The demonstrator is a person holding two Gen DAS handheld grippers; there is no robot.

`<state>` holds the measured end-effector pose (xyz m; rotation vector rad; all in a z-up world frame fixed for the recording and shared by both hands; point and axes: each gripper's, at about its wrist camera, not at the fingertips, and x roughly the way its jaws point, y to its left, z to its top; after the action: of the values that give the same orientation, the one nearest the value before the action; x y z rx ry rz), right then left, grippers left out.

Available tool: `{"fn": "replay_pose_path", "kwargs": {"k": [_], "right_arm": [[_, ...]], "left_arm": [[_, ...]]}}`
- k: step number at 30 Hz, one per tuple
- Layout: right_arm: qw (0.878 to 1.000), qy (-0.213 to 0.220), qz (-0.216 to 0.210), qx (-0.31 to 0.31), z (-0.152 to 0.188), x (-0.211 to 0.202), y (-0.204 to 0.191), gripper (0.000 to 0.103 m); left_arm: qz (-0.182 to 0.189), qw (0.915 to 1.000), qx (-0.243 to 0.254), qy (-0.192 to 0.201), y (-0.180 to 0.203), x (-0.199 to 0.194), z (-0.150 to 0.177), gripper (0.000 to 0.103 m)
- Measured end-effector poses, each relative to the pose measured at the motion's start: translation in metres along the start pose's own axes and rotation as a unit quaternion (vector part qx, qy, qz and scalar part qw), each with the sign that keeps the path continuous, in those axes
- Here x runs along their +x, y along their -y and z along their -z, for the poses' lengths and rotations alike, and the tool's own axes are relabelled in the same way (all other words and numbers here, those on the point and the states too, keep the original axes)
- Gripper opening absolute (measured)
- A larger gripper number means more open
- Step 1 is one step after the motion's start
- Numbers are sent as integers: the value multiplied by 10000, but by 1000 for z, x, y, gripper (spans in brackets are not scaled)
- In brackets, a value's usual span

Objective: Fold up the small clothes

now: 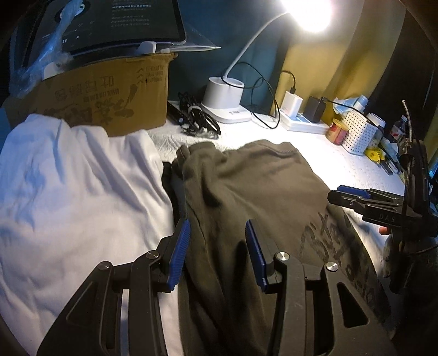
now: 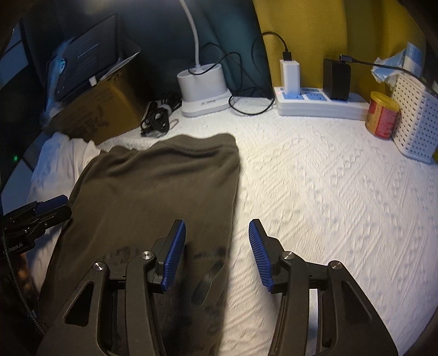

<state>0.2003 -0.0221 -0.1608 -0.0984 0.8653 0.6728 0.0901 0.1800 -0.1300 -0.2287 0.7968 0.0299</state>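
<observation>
An olive-grey T-shirt with dark lettering (image 1: 257, 191) lies on the white textured cover, folded lengthwise into a long strip; it also shows in the right wrist view (image 2: 161, 186). My left gripper (image 1: 217, 252) is open and empty, hovering over the shirt's left part. My right gripper (image 2: 217, 254) is open and empty, straddling the shirt's right edge near the print. The right gripper shows at the right of the left wrist view (image 1: 353, 193), the left gripper at the left of the right wrist view (image 2: 52, 204). A white garment (image 1: 71, 186) lies left of the shirt.
A cardboard box (image 1: 109, 93) with a tablet (image 1: 120, 22) on it stands at the back left. A lamp base (image 2: 202, 87), coiled cables (image 2: 158, 117), a power strip (image 2: 320, 102), a yellow tin (image 2: 382, 115) and a white perforated basket (image 2: 416, 123) line the back.
</observation>
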Motion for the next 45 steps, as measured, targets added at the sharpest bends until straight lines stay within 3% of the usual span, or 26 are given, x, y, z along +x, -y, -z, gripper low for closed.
{"fn": "replay_pose_path", "kwargs": {"k": [18, 23, 35, 45], "right_arm": [[9997, -200, -130, -105, 57, -22, -14, 51], [9994, -170, -255, -174, 74, -35, -16, 31], [9991, -108, -377, -186, 111, -64, -21, 31], [9996, 93, -270, -32, 136, -103, -1, 31]], "left_arm": [[-28, 10000, -59, -33, 6, -18, 34, 42], [-21, 10000, -13, -3, 14, -26, 40, 42], [-54, 9998, 178, 111, 47, -51, 50, 42], [85, 9992, 377, 144, 89, -59, 61, 42]]}}
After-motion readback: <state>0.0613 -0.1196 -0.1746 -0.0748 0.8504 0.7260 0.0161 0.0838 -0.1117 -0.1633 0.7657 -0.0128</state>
